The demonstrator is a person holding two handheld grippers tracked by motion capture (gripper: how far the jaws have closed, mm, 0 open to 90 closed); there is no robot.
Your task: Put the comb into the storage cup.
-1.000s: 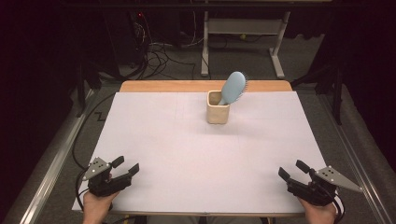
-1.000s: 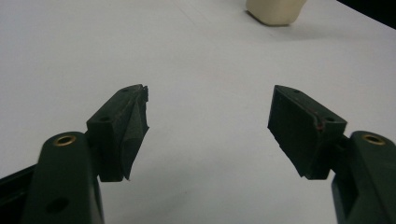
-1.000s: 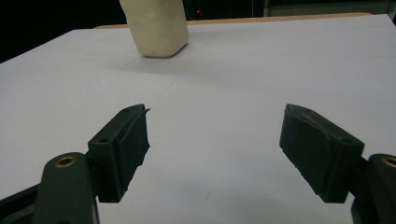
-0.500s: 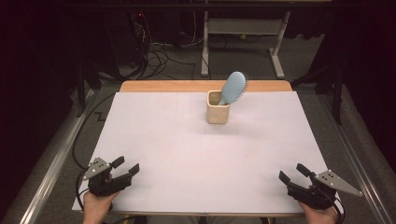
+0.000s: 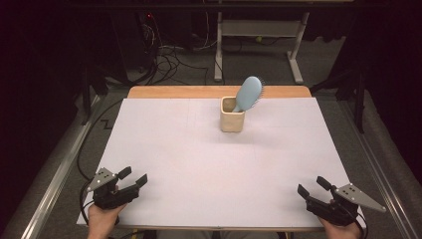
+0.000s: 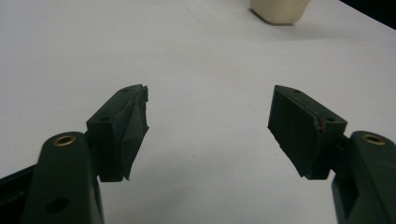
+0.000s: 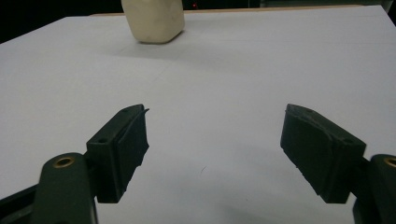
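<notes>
Hairbrush [image 5: 249,93]: light blue, head up, handle down inside the cup; leans toward 1 o'clock, bristles facing the far right; stands toward 12 o'clock on the table, a little right of centre.
Cup [image 5: 232,115]: cream, squarish with rounded corners, upright on the white surface near the far edge; lower part seen at the top of the left gripper view [image 6: 279,10] and at the top left of the right gripper view [image 7: 153,18], the rest cut off by the frame.
Table [image 5: 209,164]: white top, with a strip of bare wood along the 12 o'clock edge – otherwise bare between the cup and the grippers.
Left gripper [image 5: 133,178]: at about 7 o'clock on the table, near the front left corner, held in a hand [image 5: 102,216]; jaws spread wide with nothing between them, aimed toward 2 o'clock; well apart from the cup; in its own view [image 6: 208,126] white tabletop shows between the jaws.
Right gripper [image 5: 312,186]: at about 5 o'clock, near the front right corner, grey three-cornered plate on top; jaws likewise parted and empty – aimed toward 10 o'clock; well apart from the cup; in its own view [image 7: 215,142] plain white surface between the jaws.
Floor beyond the table: grey, with loose cables [image 5: 169,55] at about 11 o'clock and the white legs of a stand [image 5: 259,35] at 12 o'clock.
</notes>
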